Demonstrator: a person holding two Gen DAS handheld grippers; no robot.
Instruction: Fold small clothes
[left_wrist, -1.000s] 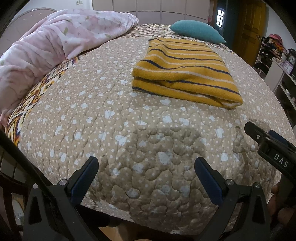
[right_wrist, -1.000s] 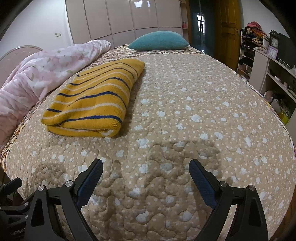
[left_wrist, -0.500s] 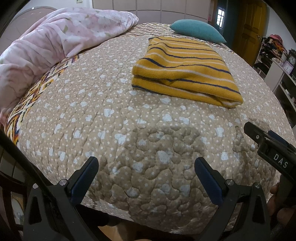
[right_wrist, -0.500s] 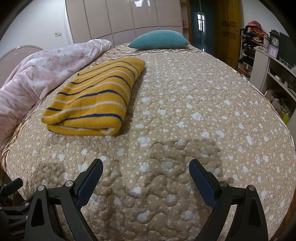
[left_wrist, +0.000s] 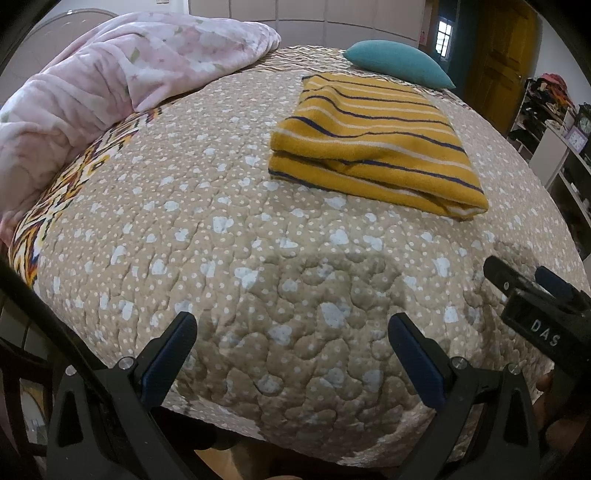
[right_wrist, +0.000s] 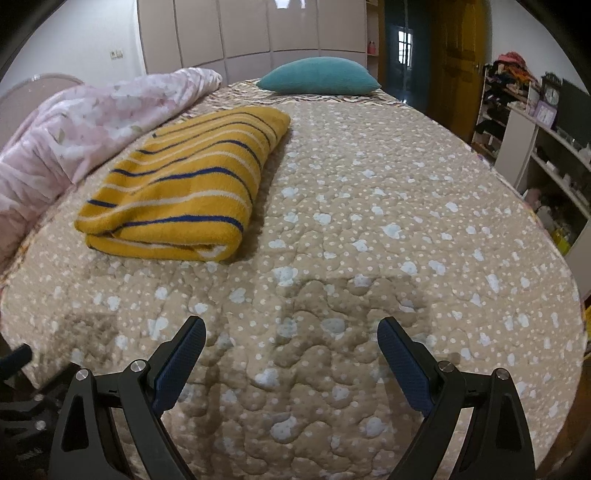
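Observation:
A yellow garment with navy and white stripes (left_wrist: 373, 147) lies folded into a thick rectangle on the dotted tan bedspread (left_wrist: 221, 229). The right wrist view has the same folded garment (right_wrist: 184, 184) at the left of the bed. My left gripper (left_wrist: 291, 332) is open over the near edge of the bed, well short of the garment, with nothing between its fingers. My right gripper (right_wrist: 291, 336) is open too, near the foot of the bed and empty. The right gripper's body also shows at the right edge of the left wrist view.
A pink floral blanket (left_wrist: 110, 85) is heaped along the left side of the bed. A teal pillow (right_wrist: 317, 75) lies at the head. Shelves with clutter (right_wrist: 546, 147) stand to the right, and a brown door (right_wrist: 458, 62) is beyond them.
Both views have shifted slightly; the folded garment sits a little lower in the frames, so both grippers have tilted or risen slightly. Both stay open and the garment has not moved.

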